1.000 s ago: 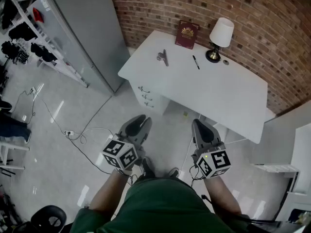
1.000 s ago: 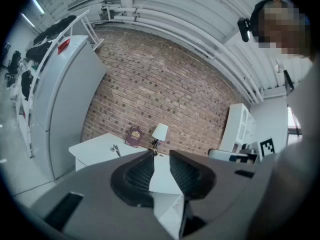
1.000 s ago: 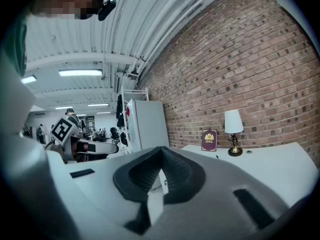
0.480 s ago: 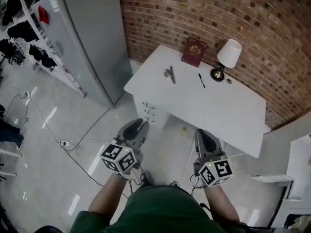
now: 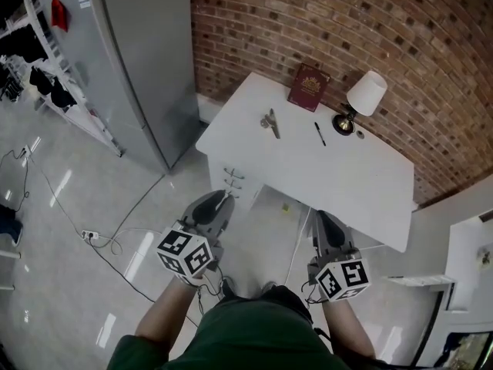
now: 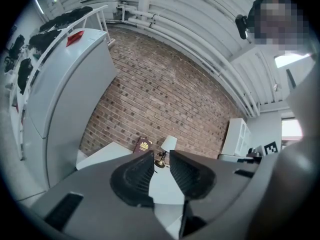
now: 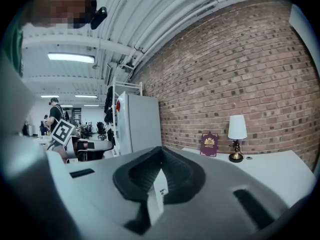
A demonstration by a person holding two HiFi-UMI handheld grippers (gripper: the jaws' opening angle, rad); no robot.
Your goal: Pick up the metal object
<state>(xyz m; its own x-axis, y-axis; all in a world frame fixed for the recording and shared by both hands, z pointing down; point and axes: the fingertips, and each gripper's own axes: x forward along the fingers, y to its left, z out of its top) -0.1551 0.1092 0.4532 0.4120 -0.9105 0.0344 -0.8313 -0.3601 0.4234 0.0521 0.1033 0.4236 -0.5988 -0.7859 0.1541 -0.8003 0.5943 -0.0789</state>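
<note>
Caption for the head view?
The left gripper and right gripper hover short of a white desk holding metal object, pen, book, lamp.

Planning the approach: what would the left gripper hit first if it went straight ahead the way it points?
Probably the white desk, around its near edge. Nothing shows in between, though depth is unclear.

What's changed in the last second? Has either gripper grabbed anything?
The person stepped nearer the desk, carrying the left gripper, open, and right gripper, shut, both empty and short of it. Nothing taken or released. The metal object, pen, book and lamp stayed put.
</note>
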